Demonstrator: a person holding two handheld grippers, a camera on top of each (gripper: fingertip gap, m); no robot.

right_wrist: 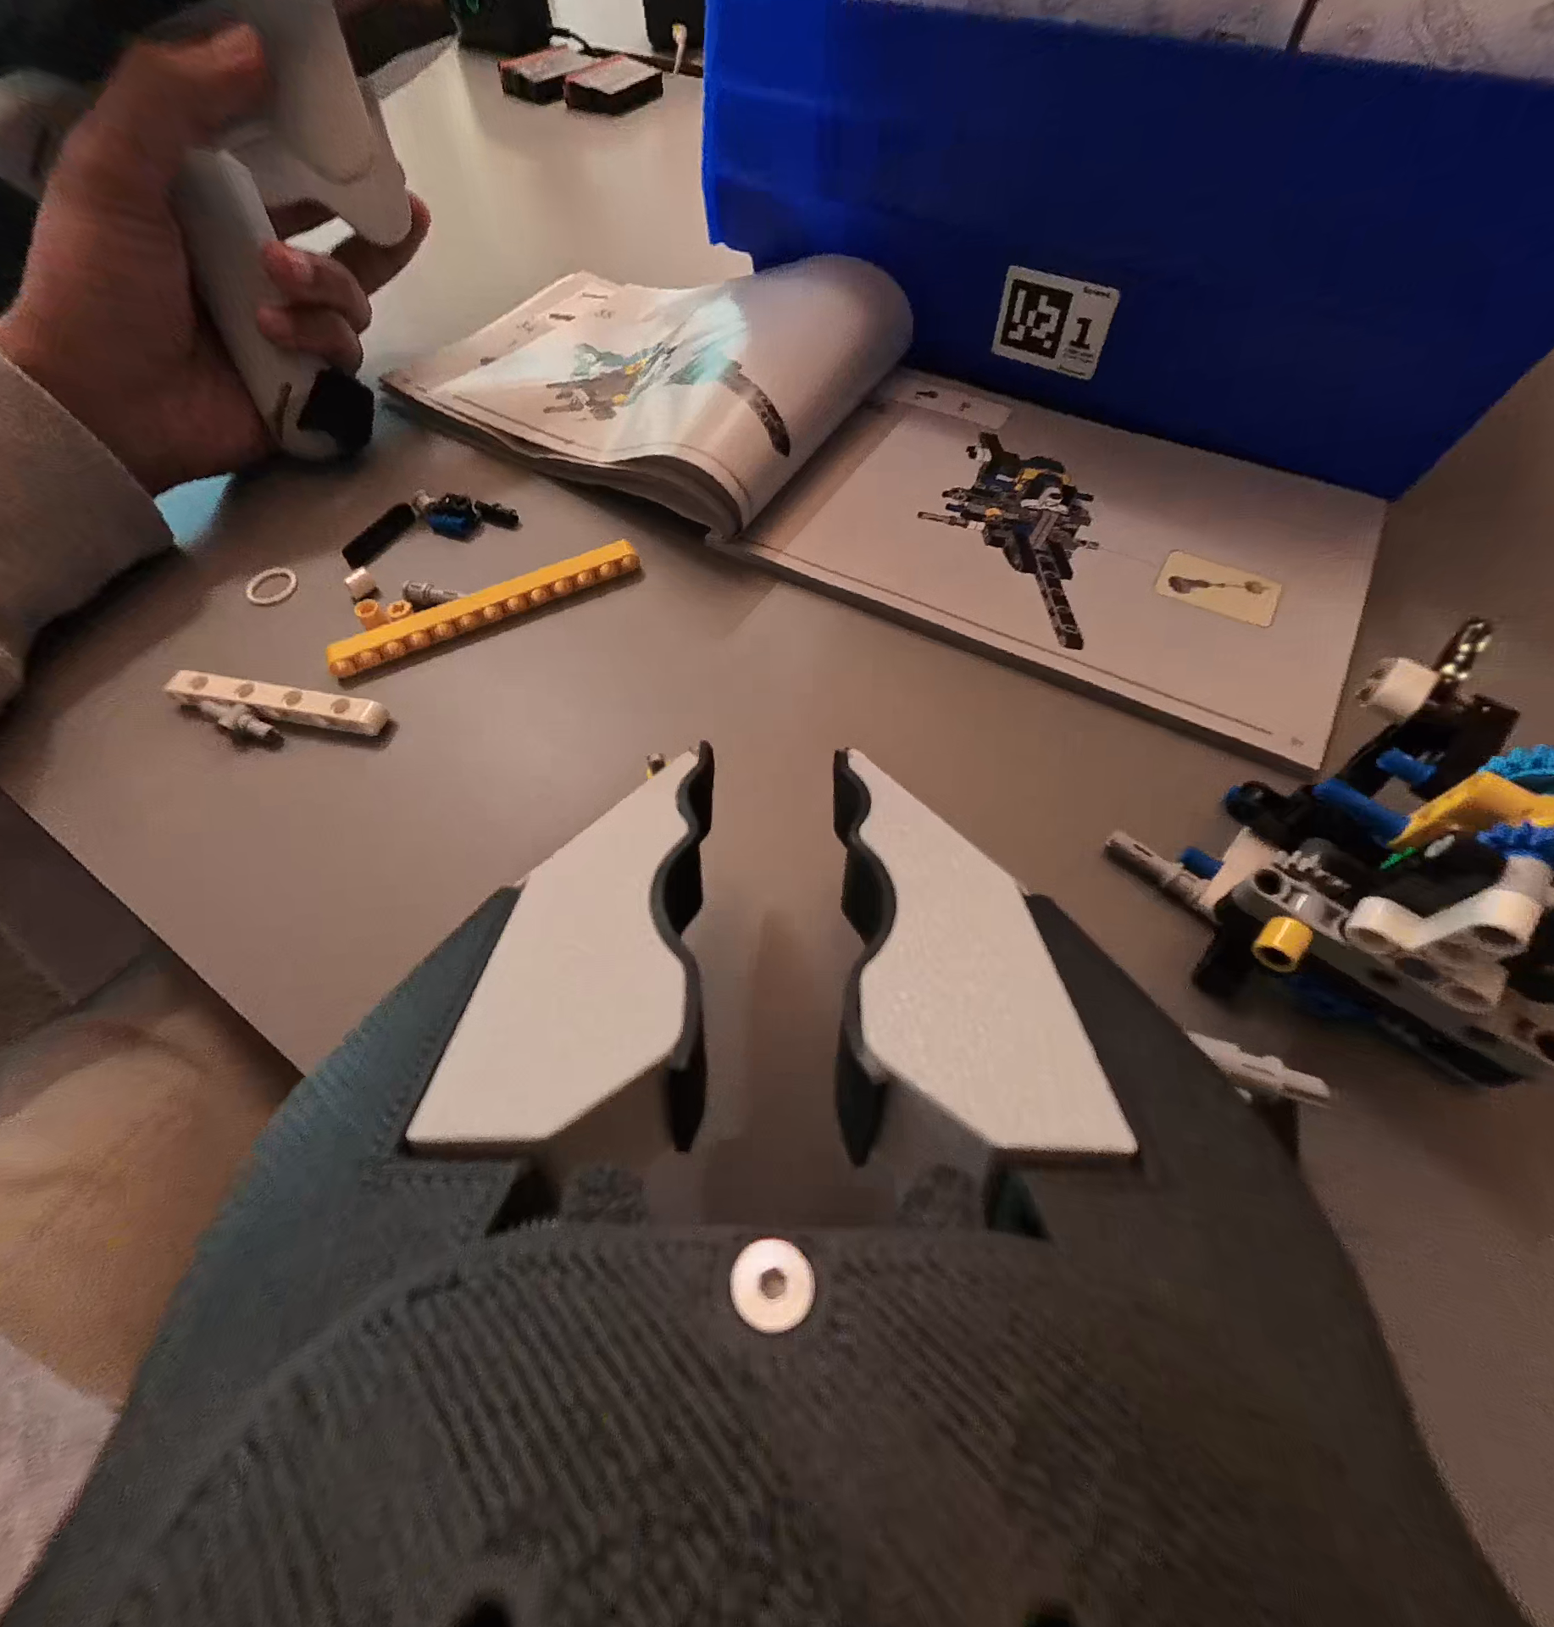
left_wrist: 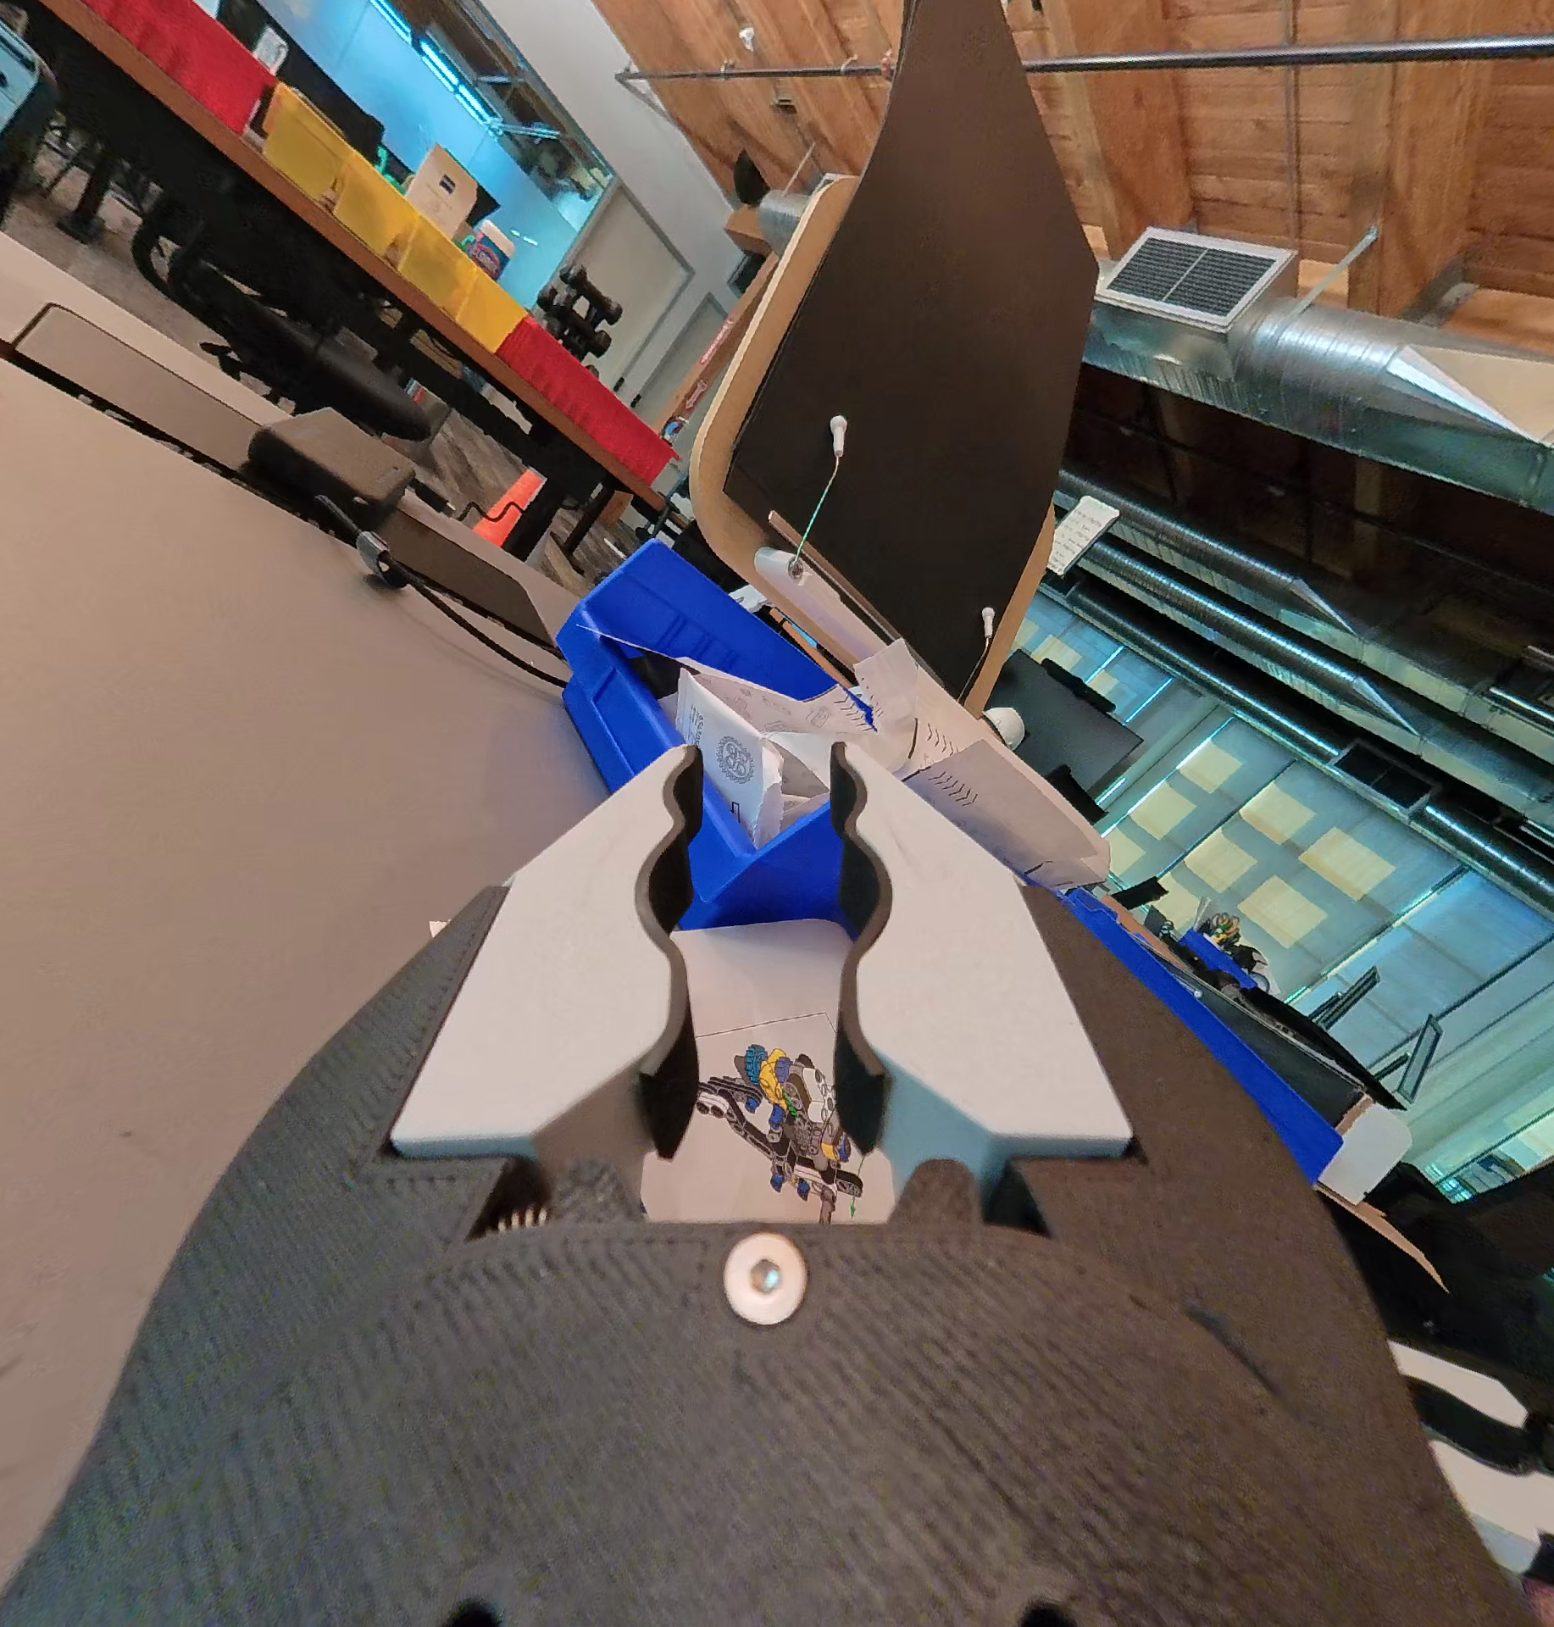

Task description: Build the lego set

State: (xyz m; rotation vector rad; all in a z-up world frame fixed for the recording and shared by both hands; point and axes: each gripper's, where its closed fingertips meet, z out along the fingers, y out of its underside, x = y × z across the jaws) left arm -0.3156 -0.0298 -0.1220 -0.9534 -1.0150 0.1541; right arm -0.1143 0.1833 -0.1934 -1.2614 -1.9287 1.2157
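My right gripper point(right_wrist: 772, 757) is open and empty, low over the grey table point(right_wrist: 580, 792). A partly built lego model point(right_wrist: 1407, 889) of black, white, blue and yellow parts lies to its right. Loose parts lie to the far left: a long yellow beam point(right_wrist: 483, 609), a white beam point(right_wrist: 276, 702), a white ring point(right_wrist: 272, 585) and several small pins point(right_wrist: 443, 515). The open instruction booklet point(right_wrist: 1020, 563) lies ahead. My left gripper point(left_wrist: 763, 761) is open and empty, tilted over the booklet point(left_wrist: 756, 995), pointing at a blue bin point(left_wrist: 721, 634). A hand holds its handle point(right_wrist: 254, 264) in the right wrist view.
The blue bin point(right_wrist: 1196, 176) with a marker tag stands behind the booklet and holds white paper bags point(left_wrist: 756, 766). A black board point(left_wrist: 914, 352) rises behind it. A black box with a cable point(left_wrist: 333, 467) lies on the table's far left. A sleeve point(right_wrist: 34, 528) reaches in at left.
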